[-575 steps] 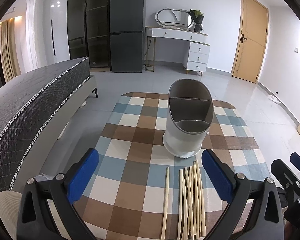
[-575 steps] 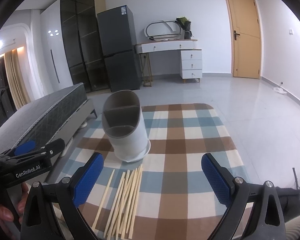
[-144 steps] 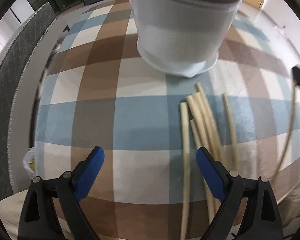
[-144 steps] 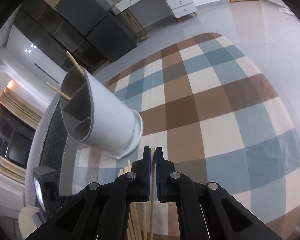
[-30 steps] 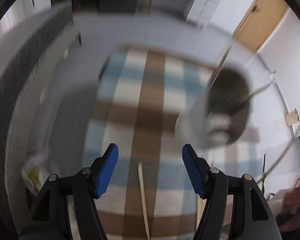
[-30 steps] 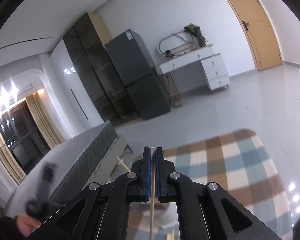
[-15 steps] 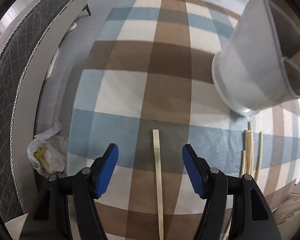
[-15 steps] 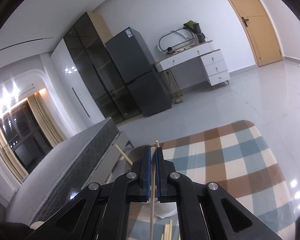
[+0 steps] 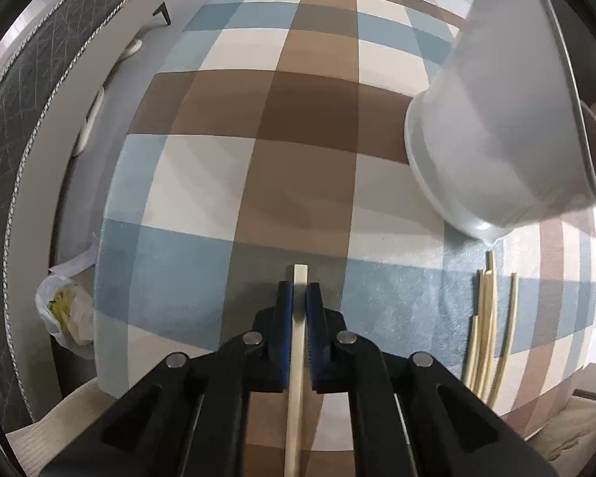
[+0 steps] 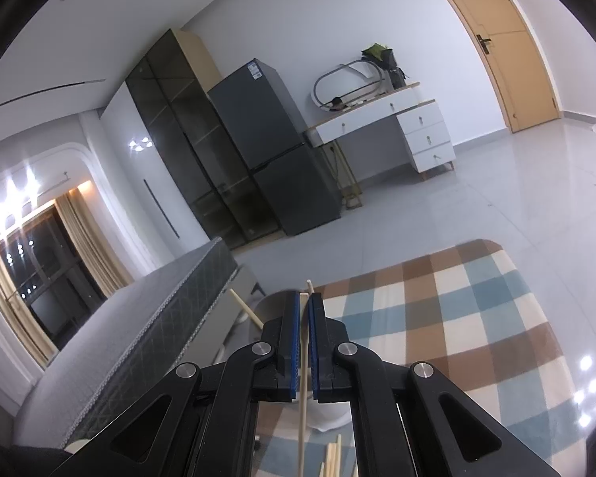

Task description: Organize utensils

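now, by item:
left gripper (image 9: pixel 299 294): points steeply down at the rug, blue pads closed on 1 chopstick (image 9: pixel 298 326); the stick runs lengthwise btwn the pads, its squared end poking out just past the tips, the rest going back under the gripper body to the bottom edge of the left wrist view.
right gripper (image 10: pixel 305 306): aimed slightly below level toward the room, pads pressed together on another chopstick (image 10: pixel 302 393); thin stick runs along the gap, tip showing just above the pad ends, lower part dropping out of the frame.
holder (image 9: pixel 508 119): white utensil caddy w/ grey inside, on the rug at the right of the left wrist view, near the left gripper but apart from it. right wrist view shows only part of it, mostly hidden behind the right gripper.
stick in holder (image 10: pixel 244 306): 1 pale stick slants up and left from behind the right gripper; looks like it sits in the holder, which compartment can't tell.
loose chopsticks (image 9: pixel 486 330): small bunch lying on the rug just below the holder's base, roughly parallel, 1 set slightly apart to the right; exact count unclear.
rug (image 9: pixel 202 183): checked, blue, brown and cream squares, on a pale tiled floor.
bed (image 9: pixel 24 91): grey quilted edge along the left of the rug.
plastic bag (image 9: pixel 65 310): crumpled, w/ sth yellow inside, on the floor btwn bed and rug.
room, right wrist view: dark fridge (image 10: pixel 274 151), white dresser (image 10: pixel 401 127) w/ oval mirror, wooden door (image 10: pixel 512 51).
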`<state>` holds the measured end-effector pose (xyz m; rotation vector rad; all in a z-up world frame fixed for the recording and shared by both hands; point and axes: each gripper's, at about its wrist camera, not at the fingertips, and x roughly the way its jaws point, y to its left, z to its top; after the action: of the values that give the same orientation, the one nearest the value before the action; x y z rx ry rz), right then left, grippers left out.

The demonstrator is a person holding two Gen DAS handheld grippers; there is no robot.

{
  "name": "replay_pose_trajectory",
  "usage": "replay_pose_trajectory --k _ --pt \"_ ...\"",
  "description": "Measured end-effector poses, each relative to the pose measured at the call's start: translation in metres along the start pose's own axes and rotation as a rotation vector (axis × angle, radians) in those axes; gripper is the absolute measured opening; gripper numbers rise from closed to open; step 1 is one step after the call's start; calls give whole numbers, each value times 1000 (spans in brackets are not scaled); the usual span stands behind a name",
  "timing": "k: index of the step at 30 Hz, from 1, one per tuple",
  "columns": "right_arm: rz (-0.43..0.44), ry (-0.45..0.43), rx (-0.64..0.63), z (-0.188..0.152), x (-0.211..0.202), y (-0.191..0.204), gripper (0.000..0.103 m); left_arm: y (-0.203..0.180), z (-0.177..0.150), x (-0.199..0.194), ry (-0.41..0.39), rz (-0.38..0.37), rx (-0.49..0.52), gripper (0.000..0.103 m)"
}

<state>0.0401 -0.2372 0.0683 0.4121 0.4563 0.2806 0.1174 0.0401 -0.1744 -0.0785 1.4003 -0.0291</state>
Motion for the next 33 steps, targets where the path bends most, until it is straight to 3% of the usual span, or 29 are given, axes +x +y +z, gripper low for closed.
replay_pose_trajectory --k 3,13,21,28,33 --pt "13 3 1 -3 -11 5 4 7 -1 -3 0 -51 -59 2" --pt "-28 2 -84 -25 -38 32 4 2 -39 -90 -256 -128 -29 2" --pt "-39 20 -126 -36 -47 55 4 -9 -41 -132 -260 -282 -31 2" --pt "-45 -33 -147 -11 -50 64 4 -17 -29 -199 -349 -410 -6 2" --pt "-34 -127 -197 30 -44 78 4 -25 -5 -255 -484 -477 11 2"
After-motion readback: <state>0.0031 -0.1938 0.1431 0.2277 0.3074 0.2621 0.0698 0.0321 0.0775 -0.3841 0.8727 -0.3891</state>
